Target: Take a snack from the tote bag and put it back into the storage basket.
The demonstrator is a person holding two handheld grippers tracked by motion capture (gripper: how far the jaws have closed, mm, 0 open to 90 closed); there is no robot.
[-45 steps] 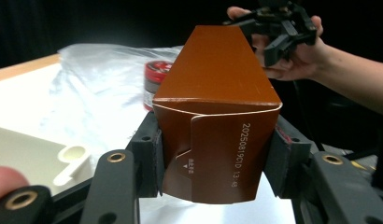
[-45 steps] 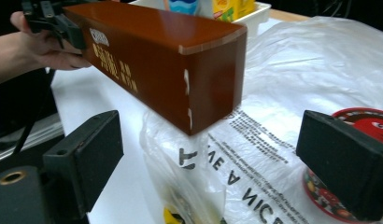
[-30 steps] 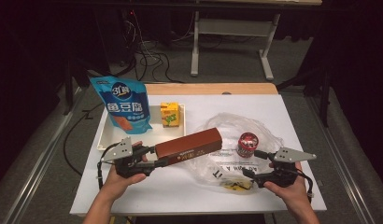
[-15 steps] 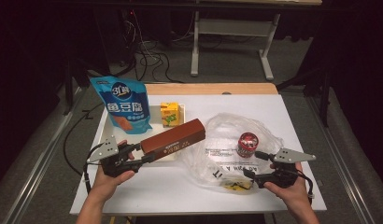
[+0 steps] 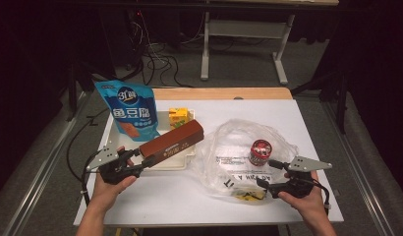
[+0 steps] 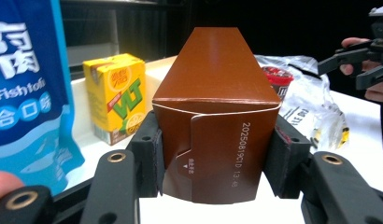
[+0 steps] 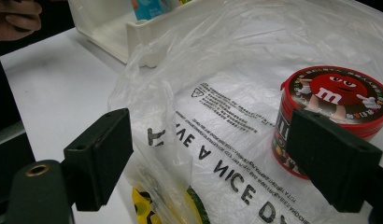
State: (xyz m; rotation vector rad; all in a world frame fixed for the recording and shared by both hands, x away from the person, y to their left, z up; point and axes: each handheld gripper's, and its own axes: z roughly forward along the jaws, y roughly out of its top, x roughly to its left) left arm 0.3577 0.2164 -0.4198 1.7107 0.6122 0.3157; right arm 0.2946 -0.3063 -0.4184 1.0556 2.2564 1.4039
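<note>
White table [image 5: 307,123] in dark room: left claw [image 5: 135,160] grips brown box [image 5: 172,142], right claw [image 5: 268,173] gapes.

Dim lab: white table [image 5: 307,118], floor cables [image 5: 155,59], black curtains.

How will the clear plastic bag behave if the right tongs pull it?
The plastic bag looks thin and crumpled, so it would probably fold limply. The red can seems to rest on it and might tip or slide.

Crowded left, open far right

Blue pouch [image 5: 128,112], yellow carton [image 5: 178,118] and the held brown box [image 5: 172,141] block the white tray [image 5: 182,162]; the plastic bag [image 5: 234,147] and red tin [image 5: 260,151] fill the near right, leaving bare table [image 5: 268,110] beyond.
</note>
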